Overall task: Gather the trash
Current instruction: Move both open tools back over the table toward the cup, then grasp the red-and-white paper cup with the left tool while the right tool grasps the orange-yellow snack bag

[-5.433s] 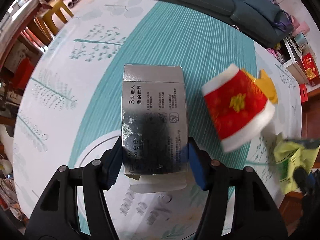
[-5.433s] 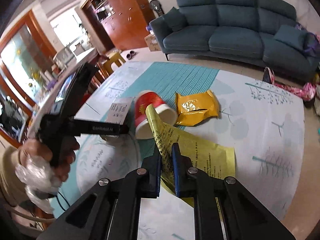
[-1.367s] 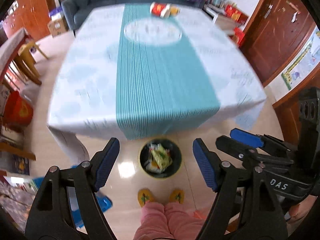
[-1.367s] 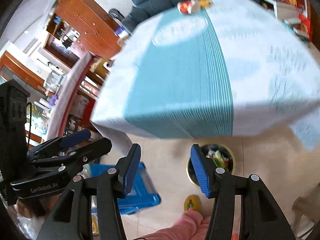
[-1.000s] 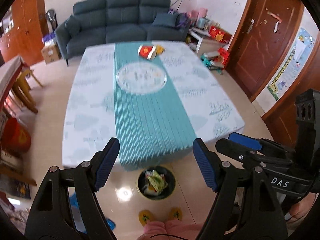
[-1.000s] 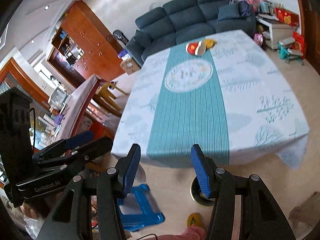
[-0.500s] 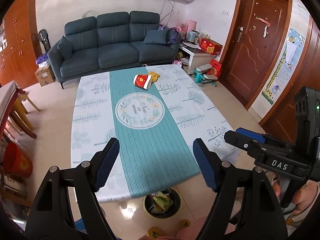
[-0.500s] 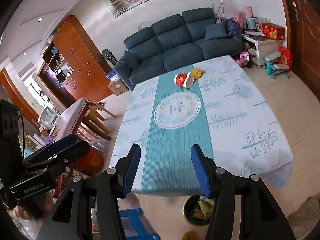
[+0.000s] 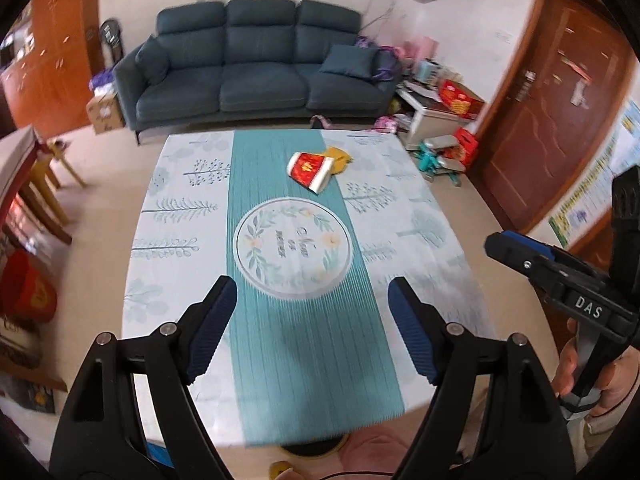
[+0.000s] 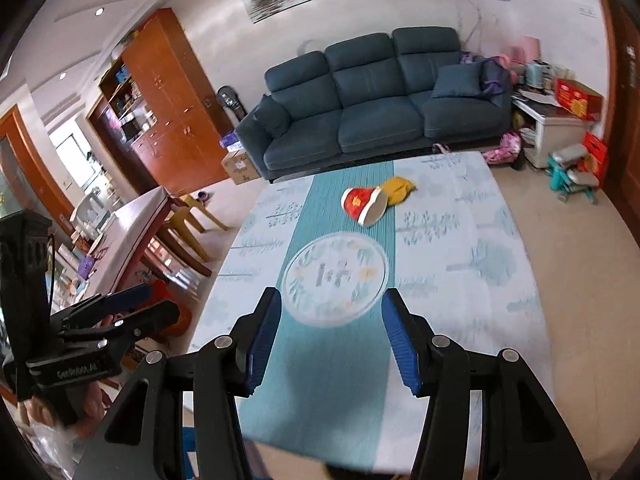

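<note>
A red paper cup (image 9: pixel 310 171) lies on its side at the far end of the table, with a yellow snack bag (image 9: pixel 339 155) just behind it. Both show in the right wrist view too: the cup (image 10: pixel 363 203) and the bag (image 10: pixel 397 188). My left gripper (image 9: pixel 312 320) is open and empty above the near end of the table. My right gripper (image 10: pixel 330 334) is open and empty beside it, also over the near end. The bin's dark rim (image 9: pixel 310 448) peeks out below the near table edge.
The table (image 9: pixel 180 216) has a white tree-print cloth with a teal runner. A blue sofa (image 9: pixel 256 68) stands behind it. A wooden table and yellow stool (image 10: pixel 192 216) are to the left, a wooden door (image 9: pixel 560 112) and clutter to the right.
Both grippers dropped the box and the yellow wrapper into the bin on the floor, then rose and tilted up toward the table. Both are now open and moving in over its near end.
</note>
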Available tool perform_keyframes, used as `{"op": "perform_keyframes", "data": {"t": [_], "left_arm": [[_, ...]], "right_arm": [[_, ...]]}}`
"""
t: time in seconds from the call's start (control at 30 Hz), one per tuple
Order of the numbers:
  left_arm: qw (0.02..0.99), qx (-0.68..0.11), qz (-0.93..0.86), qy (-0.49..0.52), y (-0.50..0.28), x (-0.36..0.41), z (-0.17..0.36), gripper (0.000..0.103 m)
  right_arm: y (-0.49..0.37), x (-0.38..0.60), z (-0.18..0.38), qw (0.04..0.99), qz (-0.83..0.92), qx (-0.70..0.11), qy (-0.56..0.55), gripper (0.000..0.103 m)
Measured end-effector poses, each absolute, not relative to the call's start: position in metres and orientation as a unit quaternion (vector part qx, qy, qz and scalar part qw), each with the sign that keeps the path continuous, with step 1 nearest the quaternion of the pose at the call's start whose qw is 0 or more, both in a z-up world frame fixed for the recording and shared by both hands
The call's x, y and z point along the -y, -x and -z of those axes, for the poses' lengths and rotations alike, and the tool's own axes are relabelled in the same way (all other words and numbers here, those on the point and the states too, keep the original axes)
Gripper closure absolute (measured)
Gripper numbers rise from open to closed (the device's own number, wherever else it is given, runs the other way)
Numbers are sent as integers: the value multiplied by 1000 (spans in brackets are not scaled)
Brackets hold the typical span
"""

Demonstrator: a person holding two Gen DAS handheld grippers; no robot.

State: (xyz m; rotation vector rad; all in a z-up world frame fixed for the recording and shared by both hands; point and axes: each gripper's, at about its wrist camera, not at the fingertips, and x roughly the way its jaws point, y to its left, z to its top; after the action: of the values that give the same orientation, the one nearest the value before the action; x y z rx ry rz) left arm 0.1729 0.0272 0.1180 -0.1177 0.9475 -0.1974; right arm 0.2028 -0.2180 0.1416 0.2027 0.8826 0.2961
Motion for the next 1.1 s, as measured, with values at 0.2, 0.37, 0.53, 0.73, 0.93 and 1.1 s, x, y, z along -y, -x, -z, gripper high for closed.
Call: {"op": "perform_keyframes", "data": {"t": [0.2,0.37,0.53,0.73,0.93,1.1], "left_arm": [[858,-501,48,104,-293,3,-79,27],[838,-529,17,137,-378,26,-38,27],[809,-561,-17,175,-450,34,21,27],[772,-596,-54,216,-506,37,83,26],[742,-604,-89,277,-539,29,127,26],[733,-608,-111,283,-557,36,155,23]], "right_arm": [[-331,271,-109,871,-171,-449,-98,50],[-432,307,-72,854,-182,-479,-92,50],[-526,326,-18,830,-181,-516,-109,50],[-606,312,51,803,-169,-559,-120,42],[-643,283,91,795,-173,-570,-114,42],[-670,273,114,793,-172,-575,-108,42]]}}
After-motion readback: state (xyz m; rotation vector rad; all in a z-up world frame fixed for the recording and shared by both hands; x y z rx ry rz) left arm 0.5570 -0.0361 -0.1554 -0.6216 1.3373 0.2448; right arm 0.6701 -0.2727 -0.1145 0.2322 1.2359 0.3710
